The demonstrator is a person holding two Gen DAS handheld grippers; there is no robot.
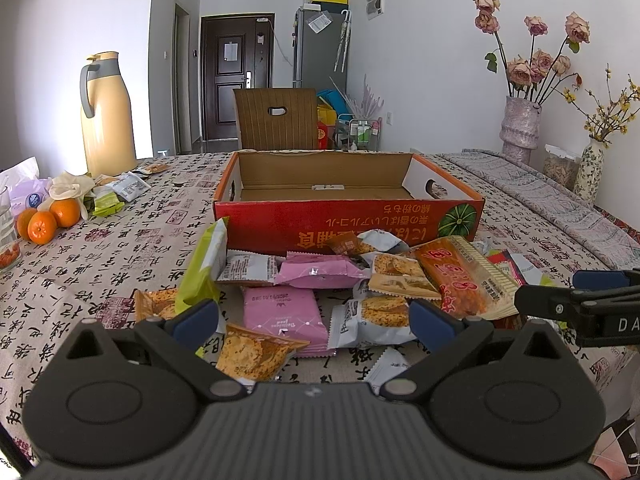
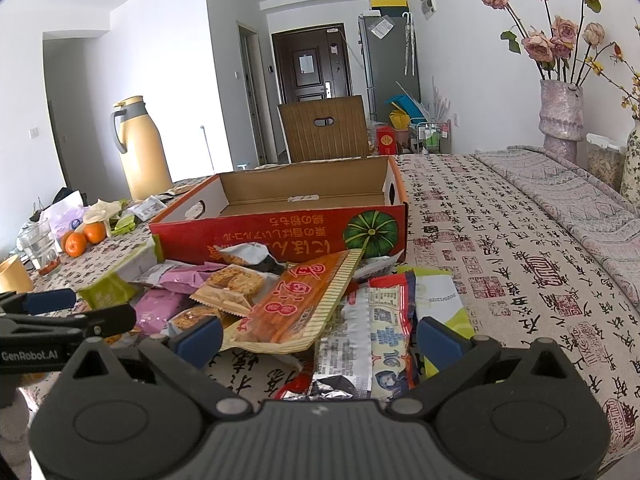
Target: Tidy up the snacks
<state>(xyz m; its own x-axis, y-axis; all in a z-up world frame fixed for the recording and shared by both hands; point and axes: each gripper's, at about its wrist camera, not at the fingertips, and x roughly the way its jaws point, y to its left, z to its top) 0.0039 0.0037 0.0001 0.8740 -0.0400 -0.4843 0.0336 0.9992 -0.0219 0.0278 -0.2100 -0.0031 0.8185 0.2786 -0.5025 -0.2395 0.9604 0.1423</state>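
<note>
Both tools, left tool (image 1: 312, 320) and right tool (image 2: 320, 340), stand released over the heap of loose snack packets (image 1: 360, 280), which lies at six o'clock of the empty red cardboard box (image 1: 348, 216) on the counter (image 1: 120, 248). Advice: grip one packet by its edge. Only the right view shows the silver-and-red foil packet (image 2: 360, 340).

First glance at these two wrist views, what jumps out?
The red cardboard box with the green pumpkin print sits mid-table, open and with nothing visible inside. A jumble of snack packets lies piled against its near side, topped by a long orange packet. Both grippers, left and right, hover open over that pile.
</note>
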